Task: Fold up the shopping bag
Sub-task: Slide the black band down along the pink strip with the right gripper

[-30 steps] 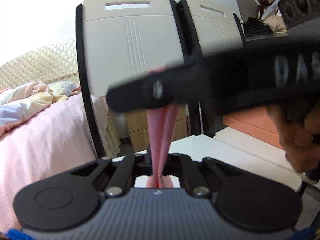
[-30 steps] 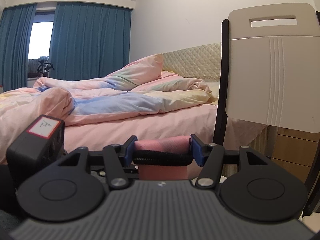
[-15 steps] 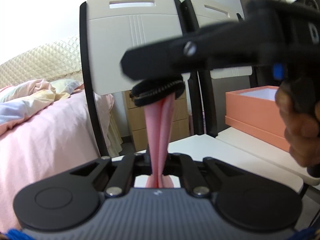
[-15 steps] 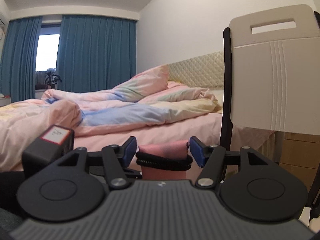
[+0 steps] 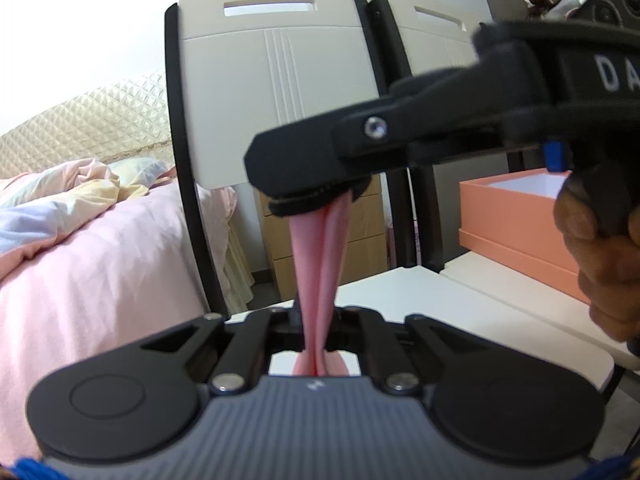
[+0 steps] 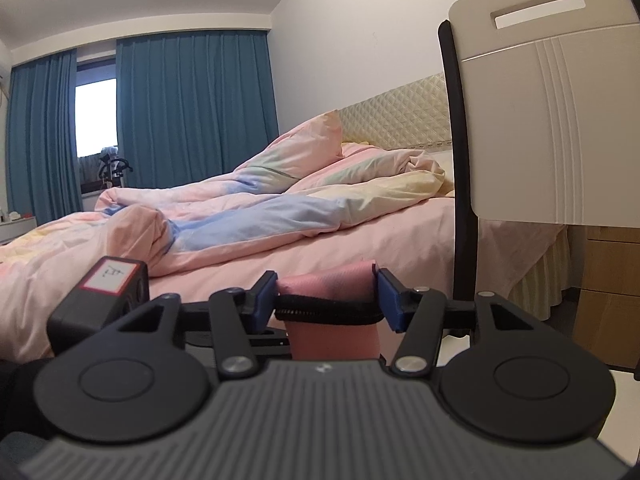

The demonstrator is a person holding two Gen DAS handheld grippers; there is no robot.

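The pink fabric shopping bag (image 5: 320, 264) is bunched into a narrow strip held up in the air between both grippers. My left gripper (image 5: 316, 320) is shut on its lower end. My right gripper (image 5: 312, 204) crosses the left wrist view from the right, shut on the strip's upper end beside a black ridged band (image 5: 308, 210). In the right wrist view the right gripper (image 6: 326, 294) has its blue pads (image 6: 388, 294) either side of the pink roll (image 6: 332, 284), with the black band (image 6: 326, 314) across it. The left gripper's camera block (image 6: 104, 300) sits low on the left.
A white table (image 5: 460, 300) lies below. A salmon box (image 5: 516, 220) stands on it at right. Two white chair backs (image 5: 276, 80) stand behind the table. A bed with pink bedding (image 6: 240, 216) is on the left, and wooden drawers (image 5: 360, 240) stand by the wall.
My right gripper has moved to the right and risen in the left wrist view, drawing the pink strip longer and taut. My left gripper has kept its hold.
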